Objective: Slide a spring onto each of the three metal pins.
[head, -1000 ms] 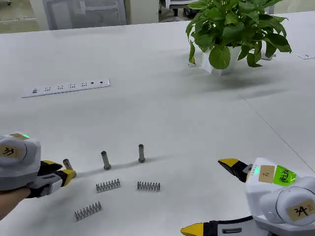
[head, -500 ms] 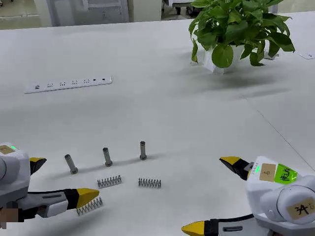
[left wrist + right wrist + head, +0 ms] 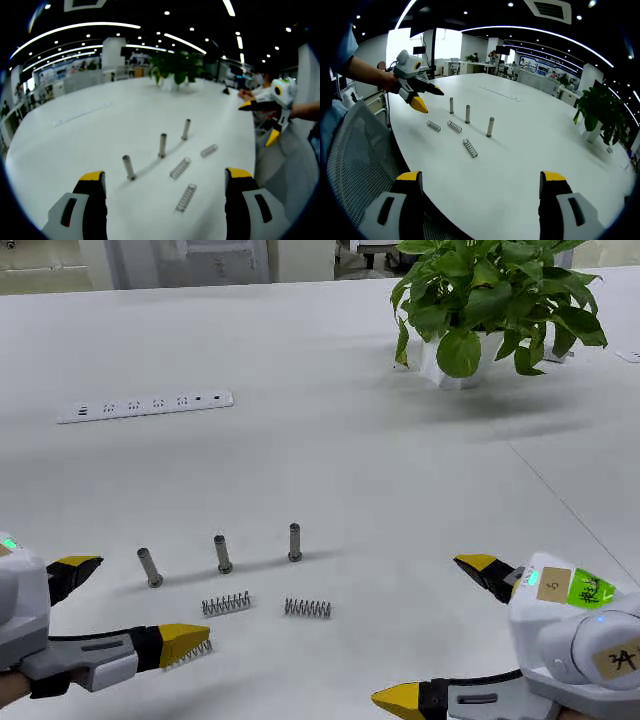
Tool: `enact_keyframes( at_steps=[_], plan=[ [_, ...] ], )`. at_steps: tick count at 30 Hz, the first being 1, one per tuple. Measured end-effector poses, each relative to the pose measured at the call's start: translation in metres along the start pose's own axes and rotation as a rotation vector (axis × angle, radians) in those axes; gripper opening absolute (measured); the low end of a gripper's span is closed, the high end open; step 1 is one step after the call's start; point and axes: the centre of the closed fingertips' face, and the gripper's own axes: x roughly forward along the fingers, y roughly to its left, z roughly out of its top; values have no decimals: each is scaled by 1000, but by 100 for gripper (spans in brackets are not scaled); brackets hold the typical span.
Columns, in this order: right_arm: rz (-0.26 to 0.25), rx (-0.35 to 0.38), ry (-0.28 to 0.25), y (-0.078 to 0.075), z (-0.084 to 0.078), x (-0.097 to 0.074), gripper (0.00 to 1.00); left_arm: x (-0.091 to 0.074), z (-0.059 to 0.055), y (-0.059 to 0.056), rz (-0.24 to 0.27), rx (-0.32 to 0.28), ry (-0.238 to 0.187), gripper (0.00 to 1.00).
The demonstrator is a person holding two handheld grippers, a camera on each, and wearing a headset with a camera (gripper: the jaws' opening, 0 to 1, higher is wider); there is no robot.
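The left pin, middle pin and right pin stand upright in a row on the worktop, heads down and stems free. That leaves each top open for a coil to drop over it. All three are bare, so no spring is on a pin yet. The springs lie flat just in front of the row: the near spring closest to the person, the middle spring below the middle pin and the right spring below the right pin. They lie apart from one another, so each can be pinched alone. The left gripper hovers low at the left end of the row. Its jaws are spread wide and hold nothing, and one yellow tip sits right at the near spring, which probably marks that spring as the first pick. In the left gripper view the near spring lies between the two tips, slightly toward the right one. The right gripper hangs well apart to the right, jaws likewise spread and empty, pointing across the worktop toward the row as if waiting.
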Motion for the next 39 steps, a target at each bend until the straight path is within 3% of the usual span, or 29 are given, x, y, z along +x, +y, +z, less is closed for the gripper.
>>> enact_keyframes(
  at_steps=[9,11,17,21,27,31,33,39],
  plan=[
    [8,-2,4,1,-1,1,98,-7,-17,-10,-37,73,60,99],
    [9,-4,4,2,-1,0,98,-8,-23,-12,-42,107,81,91],
    [13,-5,6,3,-1,1,98,-4,-37,-16,-54,129,118,77],
    [18,-11,14,4,-3,1,98,1,-49,-19,-84,170,196,66],
    [16,-11,14,3,-3,1,98,5,-49,-19,-115,189,248,45],
    [16,-20,19,4,-4,1,97,6,-54,-19,-152,236,316,33],
    [15,-20,20,4,-4,1,97,7,-57,-18,-153,270,341,31],
    [16,-20,19,4,-4,1,97,8,-64,-21,-180,301,390,25]
  ],
)
